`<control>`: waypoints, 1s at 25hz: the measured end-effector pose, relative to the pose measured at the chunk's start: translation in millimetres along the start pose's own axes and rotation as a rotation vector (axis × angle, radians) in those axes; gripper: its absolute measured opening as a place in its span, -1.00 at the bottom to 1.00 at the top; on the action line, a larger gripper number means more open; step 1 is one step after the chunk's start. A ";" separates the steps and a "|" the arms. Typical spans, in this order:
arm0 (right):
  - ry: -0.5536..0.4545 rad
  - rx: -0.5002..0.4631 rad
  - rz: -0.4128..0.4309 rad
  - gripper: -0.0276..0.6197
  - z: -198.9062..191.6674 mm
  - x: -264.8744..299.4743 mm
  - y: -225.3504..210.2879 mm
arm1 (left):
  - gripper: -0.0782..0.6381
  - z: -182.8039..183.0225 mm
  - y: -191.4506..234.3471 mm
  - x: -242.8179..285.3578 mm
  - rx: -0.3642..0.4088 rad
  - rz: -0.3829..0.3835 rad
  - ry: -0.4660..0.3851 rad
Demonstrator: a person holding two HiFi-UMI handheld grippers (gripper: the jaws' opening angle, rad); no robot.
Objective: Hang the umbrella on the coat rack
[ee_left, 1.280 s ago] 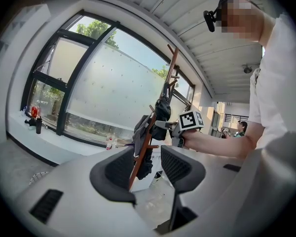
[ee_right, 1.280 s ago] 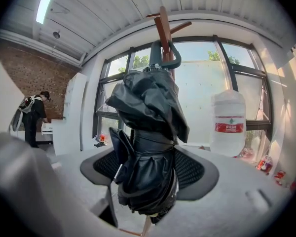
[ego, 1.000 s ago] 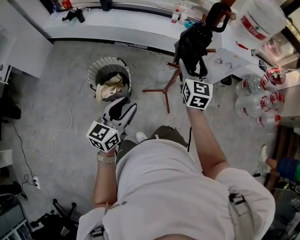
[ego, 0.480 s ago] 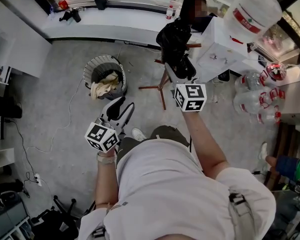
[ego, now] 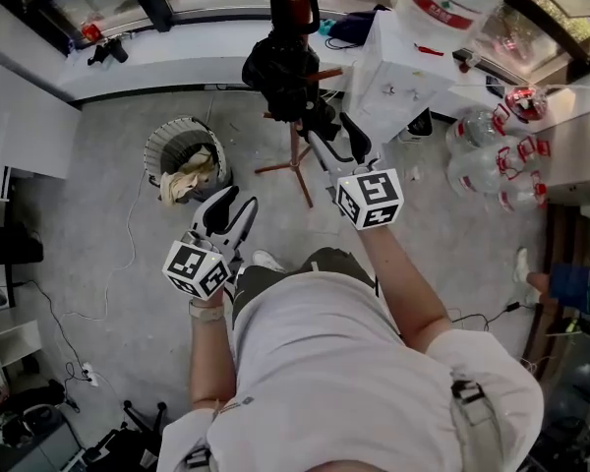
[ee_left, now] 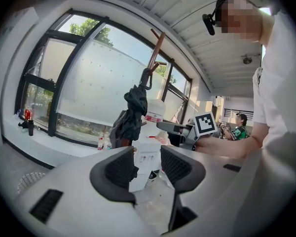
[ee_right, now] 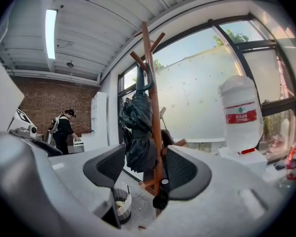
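Note:
A black folded umbrella [ego: 275, 67] hangs by its hooked handle from a peg of the brown wooden coat rack [ego: 297, 160]. In the right gripper view the umbrella [ee_right: 138, 132] drapes against the rack's pole [ee_right: 150, 93]. My right gripper [ego: 332, 136] is a little short of the umbrella and apart from it; its jaws are closing with nothing between them [ee_right: 145, 169]. My left gripper [ego: 236, 203] hovers lower left over the floor, open and empty. In the left gripper view, its jaws [ee_left: 147, 167] frame the umbrella [ee_left: 130, 117] at a distance.
A mesh waste basket [ego: 185, 160] with paper stands left of the rack. A white water dispenser [ego: 413, 57] with a big bottle stands right of it, with several water jugs [ego: 492, 165] further right. A window ledge [ego: 177, 52] runs behind. A person [ee_right: 64, 127] works far off.
My right gripper, which was up against the umbrella, has drawn back from it; the umbrella stays hanging on the rack. The left gripper has shifted a little with the body.

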State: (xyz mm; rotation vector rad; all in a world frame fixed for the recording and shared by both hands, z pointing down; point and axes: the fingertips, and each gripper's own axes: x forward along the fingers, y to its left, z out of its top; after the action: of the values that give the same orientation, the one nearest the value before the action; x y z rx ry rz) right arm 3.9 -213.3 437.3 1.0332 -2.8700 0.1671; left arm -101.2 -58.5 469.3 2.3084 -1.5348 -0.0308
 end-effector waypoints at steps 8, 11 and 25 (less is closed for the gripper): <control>-0.018 0.020 -0.032 -0.36 -3.5 -59.9 -20.2 | -0.35 2.8 -27.5 32.1 0.034 -0.103 0.028; -0.020 0.041 -0.039 -0.37 -5.6 -82.0 -25.2 | -0.35 4.9 -40.8 46.1 0.050 -0.154 0.040; -0.015 0.119 -0.177 -0.37 -29.6 -169.2 -44.6 | -0.35 1.9 -100.9 105.8 0.113 -0.383 0.115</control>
State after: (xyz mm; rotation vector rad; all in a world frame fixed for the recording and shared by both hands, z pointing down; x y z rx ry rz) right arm 163.7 -137.0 449.8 1.3084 -2.7923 0.3216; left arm 31.0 -119.4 455.2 2.6110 -1.0470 0.0906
